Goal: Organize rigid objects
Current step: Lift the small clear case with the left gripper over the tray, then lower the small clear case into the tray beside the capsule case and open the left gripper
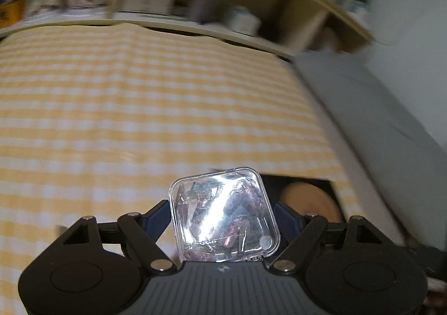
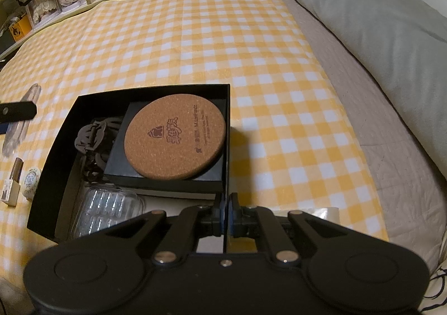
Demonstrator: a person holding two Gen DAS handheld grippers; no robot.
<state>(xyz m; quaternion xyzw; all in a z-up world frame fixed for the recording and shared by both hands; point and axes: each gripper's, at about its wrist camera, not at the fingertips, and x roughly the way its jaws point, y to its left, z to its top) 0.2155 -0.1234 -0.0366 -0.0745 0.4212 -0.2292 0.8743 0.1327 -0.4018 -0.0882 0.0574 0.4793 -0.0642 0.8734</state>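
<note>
A: Why is the right gripper (image 2: 226, 213) clenched on the black box (image 2: 56, 147) wall?
B: Judging by the pose, to steady the box for loading. Coaster (image 2: 174, 136) already lies inside.
A: Left gripper (image 1: 223, 220)?
B: Grasping the clear case (image 1: 223, 213), square between both pads, raised over the checked cloth (image 1: 139, 105), box just beyond it.

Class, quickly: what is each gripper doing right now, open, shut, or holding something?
Left gripper: closed on the clear plastic case.
Right gripper: shut on the wall of the black box.
</note>
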